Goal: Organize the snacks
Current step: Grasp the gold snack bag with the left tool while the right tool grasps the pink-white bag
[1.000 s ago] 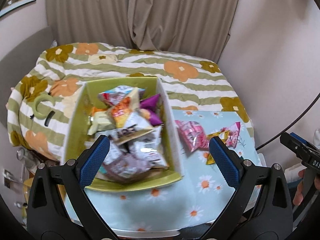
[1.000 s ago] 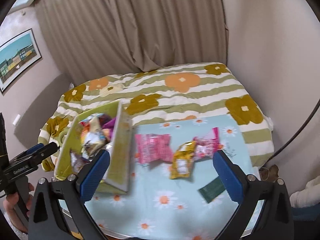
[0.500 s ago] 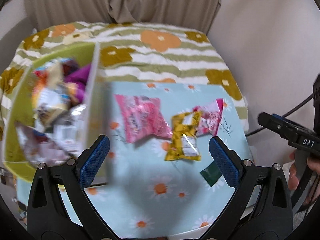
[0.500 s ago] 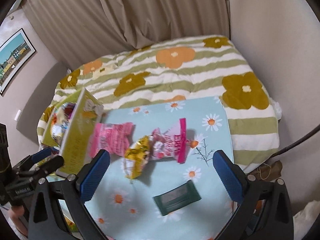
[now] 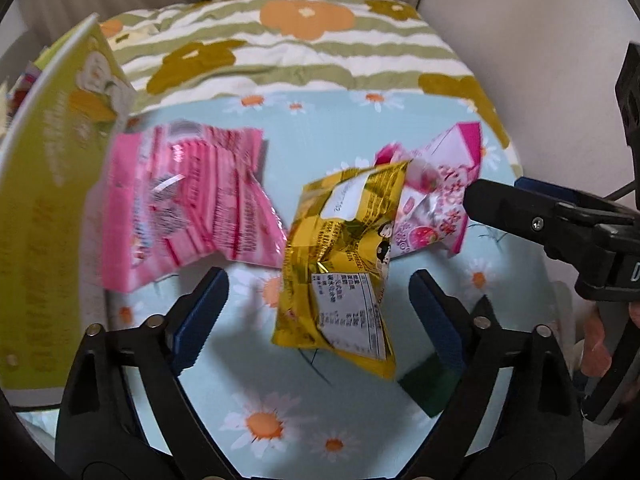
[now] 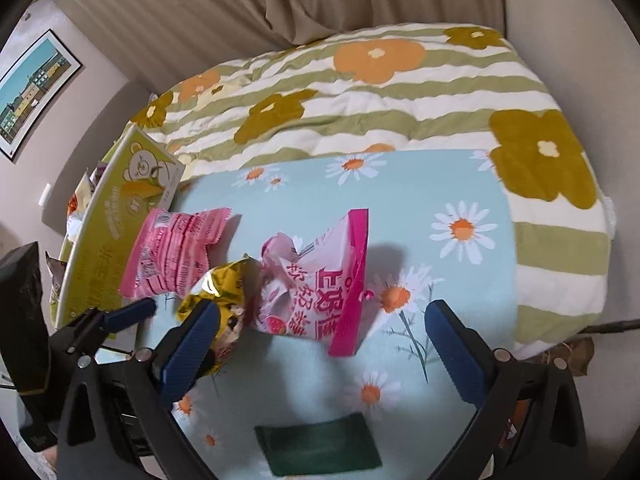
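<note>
Both grippers hover with fingers spread apart, holding nothing: the left gripper point(image 5: 318, 304) just above the yellow snack packet point(image 5: 344, 268), the right gripper point(image 6: 322, 344) beside it. Touching the packet's far side are two pink packets point(image 6: 320, 280); the green snack box point(image 6: 112, 240) stands left, the striped blanket point(image 6: 360, 92) beyond.

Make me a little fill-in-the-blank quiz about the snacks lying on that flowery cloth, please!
1. The yellow packet lies between two packets that are both ____.
2. The flat bar nearest the right gripper is dark ____.
3. The box shows a cartoon ____ on its side.
4. Both the left gripper and the right one are ____, holding nothing.

Missing words: pink; green; bear; open
</note>
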The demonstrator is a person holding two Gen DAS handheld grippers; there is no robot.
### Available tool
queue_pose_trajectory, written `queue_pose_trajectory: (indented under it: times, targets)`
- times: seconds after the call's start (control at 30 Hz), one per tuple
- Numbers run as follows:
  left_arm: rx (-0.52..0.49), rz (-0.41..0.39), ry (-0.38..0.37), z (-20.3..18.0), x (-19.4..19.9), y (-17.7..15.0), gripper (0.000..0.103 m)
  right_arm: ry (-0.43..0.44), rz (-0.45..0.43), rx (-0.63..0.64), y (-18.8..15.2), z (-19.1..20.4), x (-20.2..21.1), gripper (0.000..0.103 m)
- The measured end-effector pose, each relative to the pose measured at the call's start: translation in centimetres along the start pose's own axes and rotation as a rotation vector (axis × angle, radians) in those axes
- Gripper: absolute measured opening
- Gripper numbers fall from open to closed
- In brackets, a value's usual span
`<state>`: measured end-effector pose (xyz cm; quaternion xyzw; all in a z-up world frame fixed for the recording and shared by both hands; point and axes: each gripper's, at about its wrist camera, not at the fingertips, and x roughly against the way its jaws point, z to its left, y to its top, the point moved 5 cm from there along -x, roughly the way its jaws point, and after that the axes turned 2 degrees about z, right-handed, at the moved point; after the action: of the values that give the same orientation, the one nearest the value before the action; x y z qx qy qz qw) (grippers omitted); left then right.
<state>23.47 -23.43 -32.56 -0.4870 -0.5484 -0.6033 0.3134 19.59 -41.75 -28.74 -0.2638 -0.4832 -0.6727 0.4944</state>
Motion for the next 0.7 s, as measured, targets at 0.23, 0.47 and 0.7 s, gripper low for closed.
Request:
queue_pose_trajectory:
  times: [0.23, 0.47, 0.7]
  targets:
    - [-0.010, 0.040, 0.017, -0.4, -2.7, 0.0, 0.065, 0.030, 0.029, 0.047, 0.1, -0.3, -2.6, 0.098]
    - [-0.003, 0.052, 0.033, 0.1, -3.2, -0.3, 0.049, 0.064, 0.048, 0.087, 0.4, -0.2, -4.2, 0.092]
    - [0.021, 0.054, 0.036, 1.2, -2.9, -0.5, 0.048, 0.088, 0.069, 0.109, 0.8, 0.3, -5.4, 0.088]
